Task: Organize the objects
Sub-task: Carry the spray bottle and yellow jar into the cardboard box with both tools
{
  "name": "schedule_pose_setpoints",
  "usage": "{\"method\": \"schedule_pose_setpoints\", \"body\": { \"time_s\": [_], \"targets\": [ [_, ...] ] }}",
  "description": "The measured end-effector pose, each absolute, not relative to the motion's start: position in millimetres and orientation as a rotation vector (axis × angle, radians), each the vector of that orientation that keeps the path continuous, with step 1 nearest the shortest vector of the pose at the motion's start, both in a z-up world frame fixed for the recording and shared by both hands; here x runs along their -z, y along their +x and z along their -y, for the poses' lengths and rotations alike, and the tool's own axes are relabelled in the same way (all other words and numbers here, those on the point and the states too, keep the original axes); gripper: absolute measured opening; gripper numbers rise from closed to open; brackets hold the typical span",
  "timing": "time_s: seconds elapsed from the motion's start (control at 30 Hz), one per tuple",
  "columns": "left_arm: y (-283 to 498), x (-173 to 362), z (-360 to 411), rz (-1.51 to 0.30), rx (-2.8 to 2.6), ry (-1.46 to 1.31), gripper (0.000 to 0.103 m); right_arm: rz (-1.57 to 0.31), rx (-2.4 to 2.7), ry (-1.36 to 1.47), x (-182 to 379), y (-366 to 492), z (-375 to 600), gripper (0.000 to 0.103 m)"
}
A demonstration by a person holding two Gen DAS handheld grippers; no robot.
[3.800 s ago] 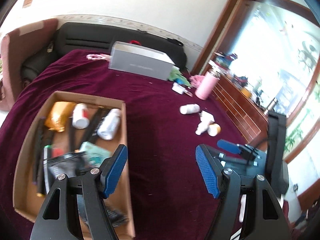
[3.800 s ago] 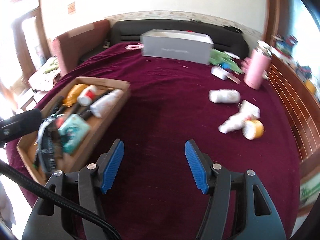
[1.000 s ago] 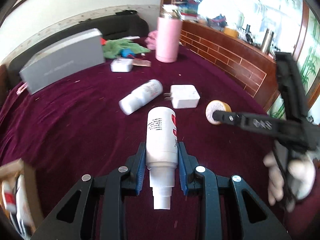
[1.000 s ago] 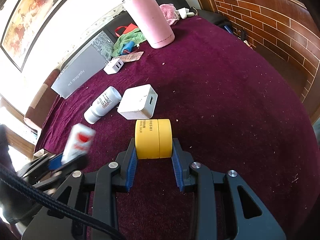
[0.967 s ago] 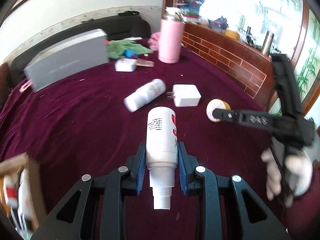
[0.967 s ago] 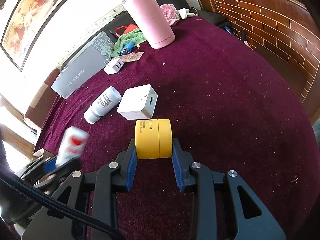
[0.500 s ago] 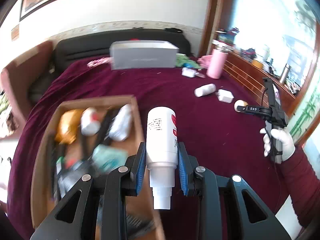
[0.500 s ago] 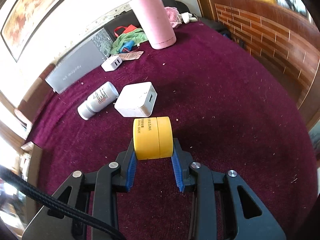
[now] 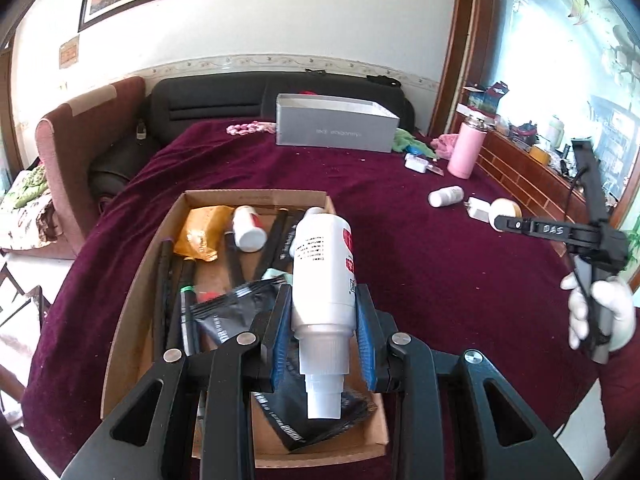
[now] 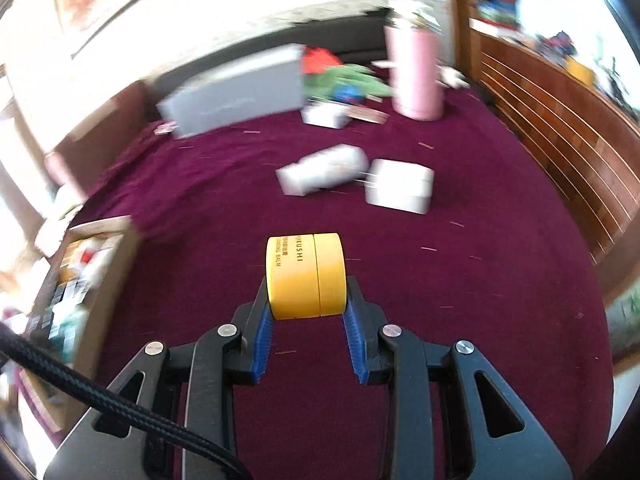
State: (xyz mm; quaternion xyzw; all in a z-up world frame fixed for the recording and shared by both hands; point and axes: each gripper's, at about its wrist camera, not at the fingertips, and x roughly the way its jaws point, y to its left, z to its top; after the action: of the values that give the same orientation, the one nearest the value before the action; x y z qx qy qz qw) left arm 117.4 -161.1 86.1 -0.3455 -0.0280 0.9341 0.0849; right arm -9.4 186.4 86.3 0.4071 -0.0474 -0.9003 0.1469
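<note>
Maroon-covered table (image 9: 420,280) fills both views; right wrist view is motion-blurred, so the far grey box (image 10: 236,92), pink tumbler (image 10: 416,76) and the cardboard tray's contents at its left edge are smeared, labels unreadable. Cardboard tray (image 9: 128,304) sits on the table's left part in the left wrist view, near edge cut off behind the left gripper (image 9: 323,340); inside are an orange pouch, a small white bottle, dark sticks and a black packet, partly overlapped. Left gripper pinches a white spray bottle (image 9: 324,268) by its shoulder, nozzle toward the camera, red mark and black print on the side, held above the tray. Right gripper (image 10: 308,320) clamps a yellow balm jar (image 10: 306,276) on its side, black lettering visible, above bare cloth. Beyond it lie a white pill bottle (image 10: 324,174) and a white charger (image 10: 400,186), just beside each other. A white-gloved hand (image 9: 600,316) holds the right gripper's handle, partly hidden.
</note>
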Motion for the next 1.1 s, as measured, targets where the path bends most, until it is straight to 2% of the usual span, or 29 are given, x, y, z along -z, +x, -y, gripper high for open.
{"method": "schedule_pose_setpoints", "body": {
  "time_s": [0.17, 0.47, 1.1],
  "targets": [
    [115.7, -81.2, 181.2, 0.135, -2.813, -1.069, 0.025, 0.051, 2.455, 1.121, -103.2, 8.8, -114.3, 0.03],
    [109.5, -66.7, 219.3, 0.166, -2.863, -1.116, 0.025, -0.052, 2.251, 1.153, -89.2, 23.9, -5.7, 0.03],
    [94.3, -40.2, 278.9, 0.288, -2.849, -1.191, 0.025, -0.139, 2.19, 1.233, -69.5, 7.3, 63.7, 0.03]
  ]
}}
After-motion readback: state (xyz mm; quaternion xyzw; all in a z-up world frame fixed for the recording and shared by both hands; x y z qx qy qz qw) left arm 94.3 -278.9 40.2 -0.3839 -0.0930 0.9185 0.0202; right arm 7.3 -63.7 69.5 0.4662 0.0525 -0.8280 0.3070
